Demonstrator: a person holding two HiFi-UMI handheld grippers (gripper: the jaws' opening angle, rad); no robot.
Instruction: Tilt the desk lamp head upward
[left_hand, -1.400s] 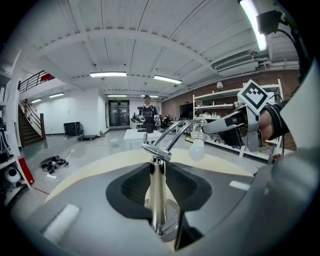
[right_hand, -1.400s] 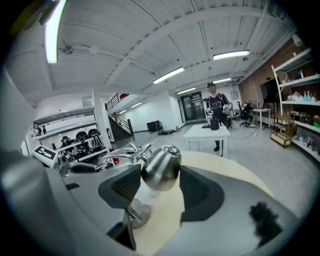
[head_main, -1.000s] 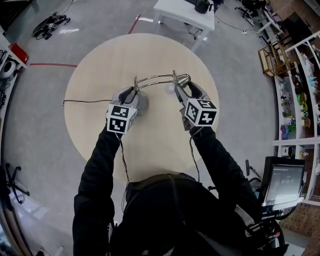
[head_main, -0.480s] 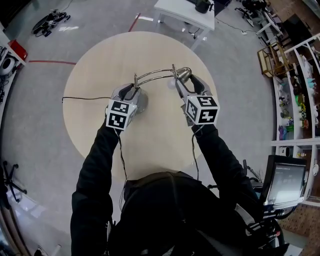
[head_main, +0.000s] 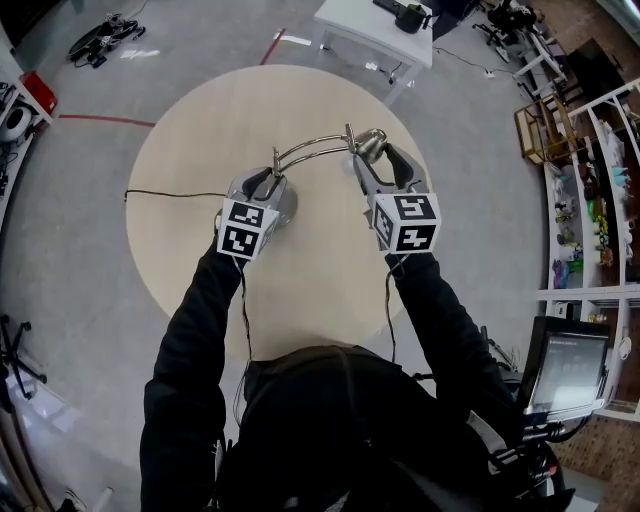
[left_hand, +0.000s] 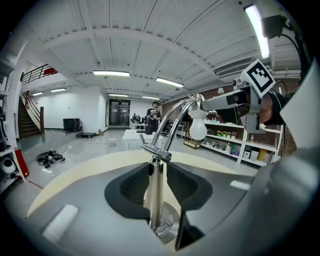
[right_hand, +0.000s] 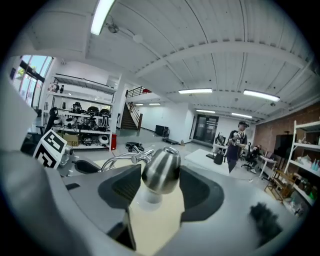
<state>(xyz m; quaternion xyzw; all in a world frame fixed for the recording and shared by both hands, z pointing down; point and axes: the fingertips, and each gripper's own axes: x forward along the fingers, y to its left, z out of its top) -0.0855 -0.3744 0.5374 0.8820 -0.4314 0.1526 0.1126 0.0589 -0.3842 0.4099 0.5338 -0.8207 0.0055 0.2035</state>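
Observation:
A chrome desk lamp stands on the round table (head_main: 200, 130). Its base (head_main: 287, 206) carries an upright post (left_hand: 156, 197), from which a curved double arm (head_main: 310, 150) runs to the lamp head (head_main: 372, 146). My left gripper (head_main: 269, 182) is shut on the post; its jaws have just been opening slightly, the post still between the pads (left_hand: 135, 185). My right gripper (head_main: 376, 166) is shut on the rounded steel head (right_hand: 161, 169), with the white bulb (right_hand: 149, 199) pointing down below it. The bulb (left_hand: 198, 127) also shows in the left gripper view.
A black cable (head_main: 170, 195) runs from the lamp base to the table's left edge. A white table (head_main: 370, 30) stands beyond the round one, shelves (head_main: 590, 190) line the right side, and a monitor (head_main: 565, 365) is at the near right. A person (right_hand: 237, 140) stands far off.
My right gripper has lifted and rolled with the lamp head, which now sits farther up the head view with the bulb hidden beneath it. The left gripper has stayed on the post.

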